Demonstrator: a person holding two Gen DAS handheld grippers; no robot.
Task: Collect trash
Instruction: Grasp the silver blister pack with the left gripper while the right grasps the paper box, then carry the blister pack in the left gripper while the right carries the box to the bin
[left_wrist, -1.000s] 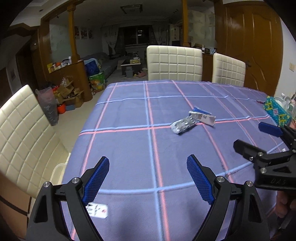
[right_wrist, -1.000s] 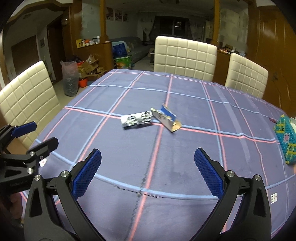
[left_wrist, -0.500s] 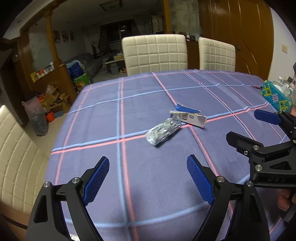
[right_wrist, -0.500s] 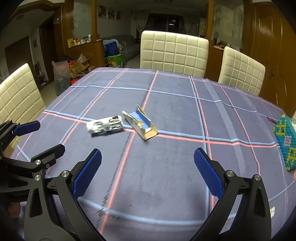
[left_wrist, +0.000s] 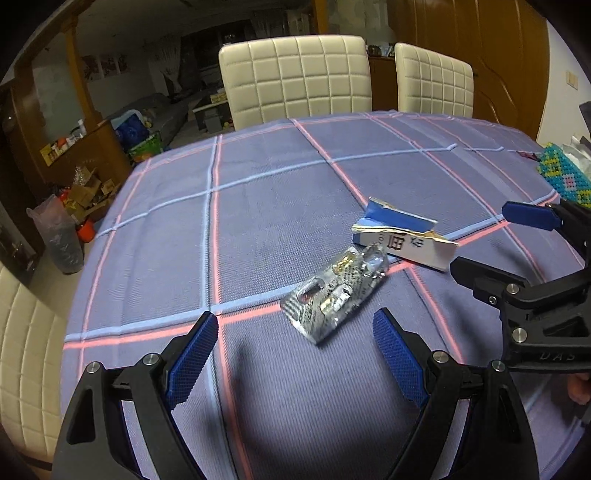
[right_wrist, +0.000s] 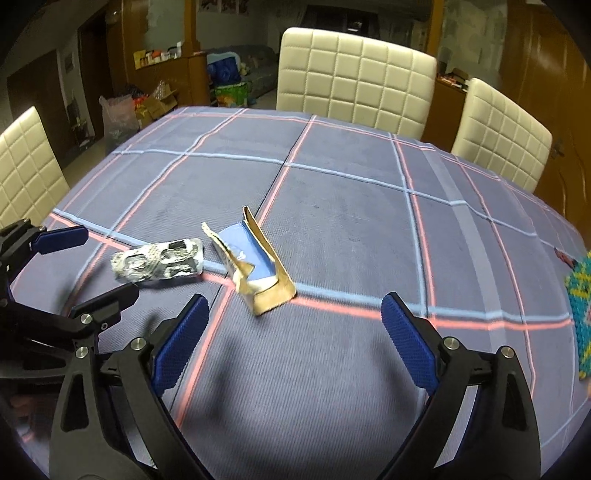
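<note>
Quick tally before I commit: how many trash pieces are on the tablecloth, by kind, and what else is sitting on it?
Silver blister packs: 1
Torn blue and white cardboard boxes: 1
Beaded multicoloured items at the table's edge, not trash: 1
Total: 3 things, 2 of them trash. Neither piece is between either tool's pads.

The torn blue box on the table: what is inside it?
The torn box lies open; only its blue lining and brown cardboard flaps show, with nothing visible inside. The low corner behind the front flap is hidden. The silver blister pack lies outside, beside it on the tablecloth.
</note>
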